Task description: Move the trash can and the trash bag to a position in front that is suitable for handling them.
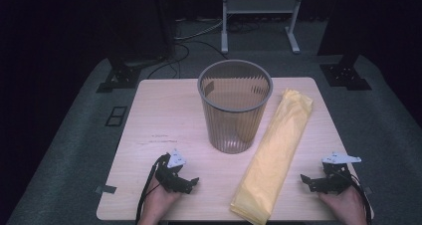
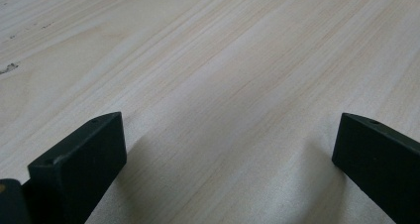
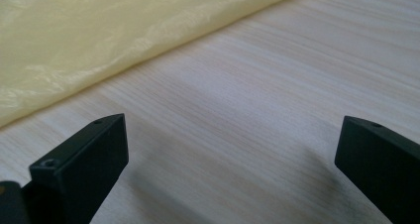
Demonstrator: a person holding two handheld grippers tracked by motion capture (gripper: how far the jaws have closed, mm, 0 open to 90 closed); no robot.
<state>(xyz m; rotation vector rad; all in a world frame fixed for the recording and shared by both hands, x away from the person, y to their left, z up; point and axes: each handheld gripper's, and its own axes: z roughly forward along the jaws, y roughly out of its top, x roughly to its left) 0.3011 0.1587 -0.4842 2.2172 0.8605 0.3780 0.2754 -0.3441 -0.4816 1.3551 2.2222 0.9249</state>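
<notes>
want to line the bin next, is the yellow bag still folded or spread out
Folded: the yellow bag lies as a long flat strip on the table beside the upright bin, not opened out.

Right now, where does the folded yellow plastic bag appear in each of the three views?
High view: the yellow bag lies slanted, right of the grey bin, reaching from beside the bin's rim to the table's near edge.
Left gripper view: not in it; bare wood between open jaws.
Right gripper view: the bag covers the upper left.
Shared landmark: the pale wooden table.
</notes>
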